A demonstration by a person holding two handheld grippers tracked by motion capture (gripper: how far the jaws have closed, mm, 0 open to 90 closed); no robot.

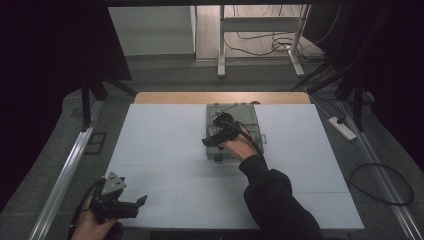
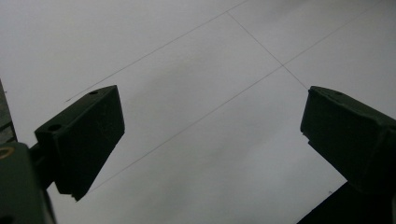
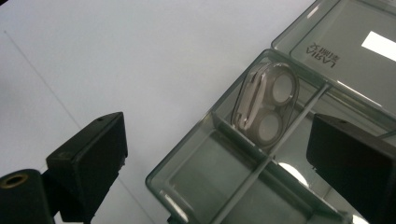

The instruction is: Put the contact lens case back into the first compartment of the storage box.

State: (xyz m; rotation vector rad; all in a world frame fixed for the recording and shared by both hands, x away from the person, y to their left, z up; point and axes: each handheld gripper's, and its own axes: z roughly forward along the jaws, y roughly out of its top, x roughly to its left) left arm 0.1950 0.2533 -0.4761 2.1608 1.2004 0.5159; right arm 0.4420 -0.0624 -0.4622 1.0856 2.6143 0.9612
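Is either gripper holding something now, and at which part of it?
No. The right gripper is open above the clear compartment box; the left gripper is open over the white table.

The right arm, in a dark sleeve, reaches forward to mid-bench, its hand (image 1: 239, 148) holding the right tool (image 1: 212, 140) with jaws spread and nothing between them. The left tool (image 1: 131, 204) sits low at the near-left edge, jaws wide apart.
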